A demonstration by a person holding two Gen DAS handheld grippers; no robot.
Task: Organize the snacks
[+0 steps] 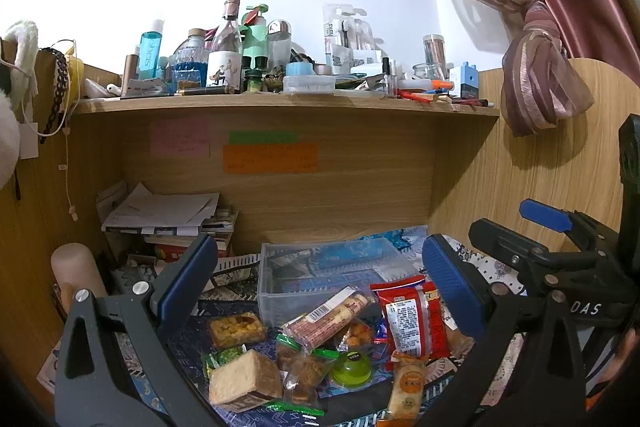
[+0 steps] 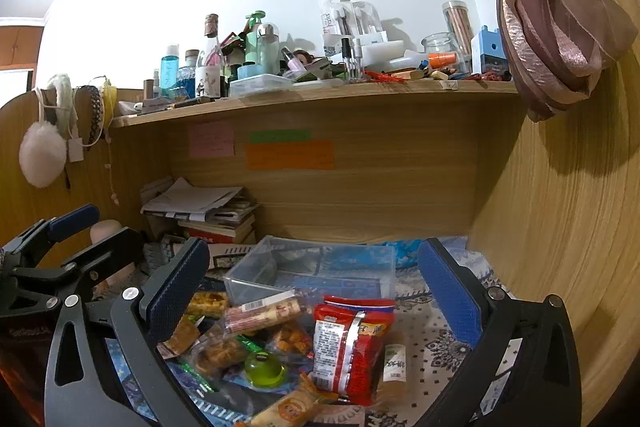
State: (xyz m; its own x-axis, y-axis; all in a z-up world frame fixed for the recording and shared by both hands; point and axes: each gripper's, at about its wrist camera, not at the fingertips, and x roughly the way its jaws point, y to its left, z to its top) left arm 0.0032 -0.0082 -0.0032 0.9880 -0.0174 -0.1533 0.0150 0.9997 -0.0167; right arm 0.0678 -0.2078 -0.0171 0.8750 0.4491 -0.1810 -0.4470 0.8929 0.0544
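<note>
With both grippers spread wide and empty, the red packet [image 2: 348, 347], lying lengthwise toward the clear box [image 2: 316, 271], is framed nearer the right gripper [image 2: 312, 291] than the left gripper [image 1: 320, 287].

A lived-in bedroom study nook: a wooden shelf [image 1: 280, 105] crowded with toiletry bottles [image 1: 150, 49] and pens, sticky notes [image 1: 270, 157] on the back panel, stacked books and papers [image 1: 168, 215], a tied-back pink curtain [image 1: 536, 67].
</note>
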